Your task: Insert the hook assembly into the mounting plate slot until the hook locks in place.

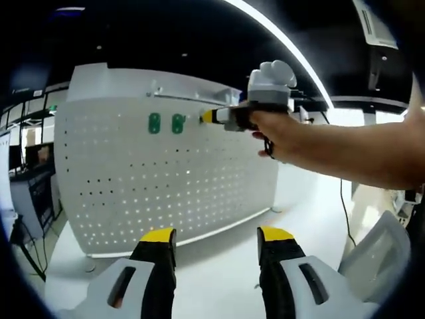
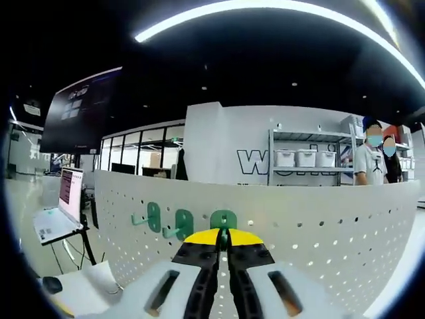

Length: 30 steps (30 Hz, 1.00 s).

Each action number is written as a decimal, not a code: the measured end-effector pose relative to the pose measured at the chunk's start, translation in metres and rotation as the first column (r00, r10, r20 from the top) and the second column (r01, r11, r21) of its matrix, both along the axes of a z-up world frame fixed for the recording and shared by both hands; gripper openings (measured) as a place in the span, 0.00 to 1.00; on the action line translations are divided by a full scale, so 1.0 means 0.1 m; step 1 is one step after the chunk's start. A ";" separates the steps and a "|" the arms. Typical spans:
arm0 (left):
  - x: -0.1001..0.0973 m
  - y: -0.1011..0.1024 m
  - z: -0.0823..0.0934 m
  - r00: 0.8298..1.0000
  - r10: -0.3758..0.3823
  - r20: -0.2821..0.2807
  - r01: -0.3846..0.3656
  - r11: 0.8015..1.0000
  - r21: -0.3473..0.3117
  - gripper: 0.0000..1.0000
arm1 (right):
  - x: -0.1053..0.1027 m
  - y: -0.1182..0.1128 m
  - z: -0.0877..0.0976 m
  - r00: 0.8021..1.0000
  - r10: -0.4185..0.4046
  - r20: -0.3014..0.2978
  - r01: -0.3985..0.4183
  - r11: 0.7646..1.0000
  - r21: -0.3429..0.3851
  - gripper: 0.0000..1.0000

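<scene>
A white perforated metal mounting panel [image 2: 312, 226] stands upright on the white counter [image 1: 219, 259], carrying two green plastic hooks [image 2: 149, 217]. The right claw [image 2: 224, 234] is clamped on a third green hook assembly [image 2: 224, 220] held against the panel. The left claw [image 1: 216, 234] hangs parted and empty, well back.

the left tool [image 1: 216, 240] hung low with jaws apart; the right tool [image 2: 224, 238], arm outstretched, was pinched nearly closed.

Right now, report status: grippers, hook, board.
Left gripper open, idle. Right gripper shut on third green hook, at pegboard. Two hooks already mounted. Nothing in the way.
</scene>
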State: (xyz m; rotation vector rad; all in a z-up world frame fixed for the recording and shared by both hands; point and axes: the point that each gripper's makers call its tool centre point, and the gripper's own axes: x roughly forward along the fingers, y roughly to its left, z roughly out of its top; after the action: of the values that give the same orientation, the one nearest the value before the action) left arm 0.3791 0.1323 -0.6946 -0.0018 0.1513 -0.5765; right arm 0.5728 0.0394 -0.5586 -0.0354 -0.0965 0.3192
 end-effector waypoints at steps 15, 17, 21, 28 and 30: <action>0.03 0.06 -0.01 1.000 -0.002 -0.009 0.002 1.000 -0.015 0.48 | 0.09 0.00 -0.04 0.999 -0.033 -0.003 0.033 0.999 0.001 0.02; 0.03 0.08 0.00 1.000 -0.001 -0.008 0.001 1.000 -0.019 0.48 | 0.10 0.00 -0.05 0.999 -0.033 -0.008 0.034 0.999 0.006 0.02; 0.03 0.11 0.00 1.000 0.001 -0.008 -0.001 1.000 -0.021 0.47 | 0.12 0.02 -0.06 0.999 -0.044 -0.005 0.044 0.999 -0.012 0.02; 0.02 0.13 -0.01 1.000 0.000 -0.009 -0.001 1.000 -0.023 0.46 | 0.14 0.03 -0.07 0.998 -0.062 0.013 0.063 0.995 -0.083 0.02; 0.02 0.13 -0.02 1.000 -0.001 -0.011 0.000 1.000 -0.024 0.46 | 0.14 0.03 -0.07 0.998 -0.068 0.013 0.069 0.992 -0.102 0.02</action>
State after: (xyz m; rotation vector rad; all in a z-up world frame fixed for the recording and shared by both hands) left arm 0.3815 0.1449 -0.6969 -0.0284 0.1551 -0.5788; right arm 0.5869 0.0424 -0.5658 -0.1417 -0.0879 0.2554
